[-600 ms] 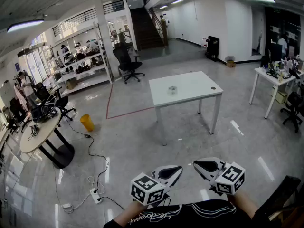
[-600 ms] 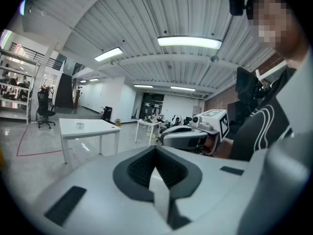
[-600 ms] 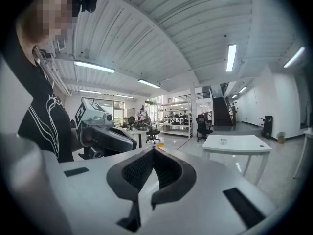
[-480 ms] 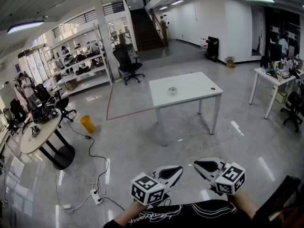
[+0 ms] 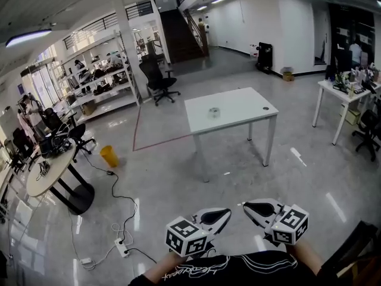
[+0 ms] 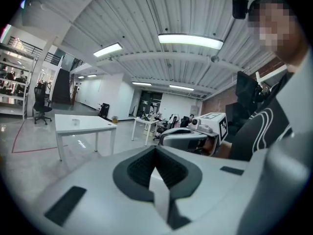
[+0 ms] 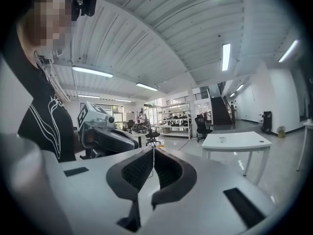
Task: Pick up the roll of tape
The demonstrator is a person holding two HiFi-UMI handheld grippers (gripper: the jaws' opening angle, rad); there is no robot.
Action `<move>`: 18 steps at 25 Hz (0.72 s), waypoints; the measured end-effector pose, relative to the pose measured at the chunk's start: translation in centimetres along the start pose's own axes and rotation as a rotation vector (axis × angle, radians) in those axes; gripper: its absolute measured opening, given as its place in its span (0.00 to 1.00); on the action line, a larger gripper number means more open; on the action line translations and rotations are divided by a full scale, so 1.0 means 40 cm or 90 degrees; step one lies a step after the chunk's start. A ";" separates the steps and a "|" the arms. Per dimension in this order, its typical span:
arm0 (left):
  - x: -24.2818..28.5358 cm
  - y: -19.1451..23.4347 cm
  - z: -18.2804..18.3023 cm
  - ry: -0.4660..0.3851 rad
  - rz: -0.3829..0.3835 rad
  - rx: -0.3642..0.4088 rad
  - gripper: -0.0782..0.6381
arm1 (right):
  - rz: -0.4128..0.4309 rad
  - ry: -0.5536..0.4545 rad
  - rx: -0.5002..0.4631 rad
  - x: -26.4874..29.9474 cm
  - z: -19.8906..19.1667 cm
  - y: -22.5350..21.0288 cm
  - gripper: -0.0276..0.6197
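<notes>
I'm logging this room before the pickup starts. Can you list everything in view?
white table: one, white, mid-floor
roll of tape: one, pale, on the white table
office chair: one, black, beyond the table
shelves: one unit, white, far left
bin: one, yellow, floor at left
round table: one, pale top, left edge
power strip: one, white, floor, lower left
desk: one, white, right
left gripper: one, grey, bottom, fingers shut, empty
right gripper: one, grey, bottom, fingers shut, empty
</notes>
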State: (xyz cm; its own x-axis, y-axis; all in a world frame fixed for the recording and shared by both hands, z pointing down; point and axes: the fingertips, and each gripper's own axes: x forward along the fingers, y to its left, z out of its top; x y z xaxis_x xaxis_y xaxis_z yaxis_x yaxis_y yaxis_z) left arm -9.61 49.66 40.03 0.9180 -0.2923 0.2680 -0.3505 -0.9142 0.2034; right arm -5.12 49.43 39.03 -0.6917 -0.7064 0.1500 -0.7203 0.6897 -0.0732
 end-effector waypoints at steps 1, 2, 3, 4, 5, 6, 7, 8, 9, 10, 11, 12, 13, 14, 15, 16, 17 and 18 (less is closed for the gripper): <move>0.010 0.005 0.002 0.000 -0.004 0.000 0.11 | -0.003 0.003 -0.003 0.000 -0.003 -0.010 0.06; 0.021 0.010 0.004 0.002 -0.008 0.000 0.11 | -0.008 0.007 -0.005 0.000 -0.006 -0.022 0.06; 0.031 0.018 0.006 0.004 -0.013 0.002 0.11 | -0.013 0.011 -0.003 0.003 -0.010 -0.034 0.06; 0.040 0.028 0.007 0.007 -0.018 0.002 0.11 | -0.017 0.015 0.001 0.007 -0.015 -0.046 0.06; 0.050 0.040 0.007 0.010 -0.021 0.001 0.11 | -0.020 0.019 0.007 0.013 -0.022 -0.060 0.06; 0.062 0.055 0.007 0.012 -0.025 -0.001 0.11 | -0.024 0.024 0.012 0.019 -0.029 -0.075 0.06; 0.074 0.071 0.008 0.012 -0.028 -0.005 0.11 | -0.028 0.028 0.015 0.026 -0.037 -0.092 0.06; 0.087 0.089 0.010 0.012 -0.032 -0.008 0.11 | -0.032 0.031 0.017 0.036 -0.044 -0.111 0.06; 0.099 0.111 0.012 0.012 -0.035 -0.009 0.11 | -0.036 0.034 0.018 0.050 -0.050 -0.129 0.06; 0.111 0.134 0.012 0.013 -0.040 -0.009 0.11 | -0.039 0.036 0.019 0.068 -0.054 -0.147 0.06; 0.124 0.160 0.012 0.016 -0.044 -0.007 0.11 | -0.043 0.038 0.020 0.087 -0.058 -0.166 0.06; 0.141 0.186 0.012 0.019 -0.050 -0.006 0.11 | -0.047 0.042 0.022 0.105 -0.063 -0.189 0.06; 0.162 0.213 0.014 0.022 -0.056 -0.007 0.11 | -0.052 0.046 0.023 0.123 -0.068 -0.217 0.06; 0.185 0.242 0.019 0.023 -0.061 -0.009 0.11 | -0.057 0.051 0.024 0.140 -0.071 -0.250 0.06; 0.211 0.274 0.027 0.024 -0.067 -0.011 0.11 | -0.061 0.055 0.025 0.159 -0.071 -0.287 0.06; 0.237 0.309 0.036 0.025 -0.070 -0.014 0.11 | -0.064 0.057 0.027 0.179 -0.068 -0.326 0.06; 0.262 0.348 0.045 0.027 -0.073 -0.015 0.11 | -0.067 0.059 0.031 0.203 -0.065 -0.367 0.06; 0.286 0.391 0.054 0.029 -0.074 -0.015 0.11 | -0.069 0.061 0.035 0.230 -0.061 -0.408 0.06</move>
State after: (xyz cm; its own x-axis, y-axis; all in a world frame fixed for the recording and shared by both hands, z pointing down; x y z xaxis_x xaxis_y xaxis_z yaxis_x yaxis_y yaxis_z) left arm -4.17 31.41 44.23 0.9435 -0.1711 0.2839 -0.2471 -0.9340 0.2579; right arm 0.39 32.08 44.00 -0.6033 -0.7562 0.2533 -0.7942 0.5985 -0.1050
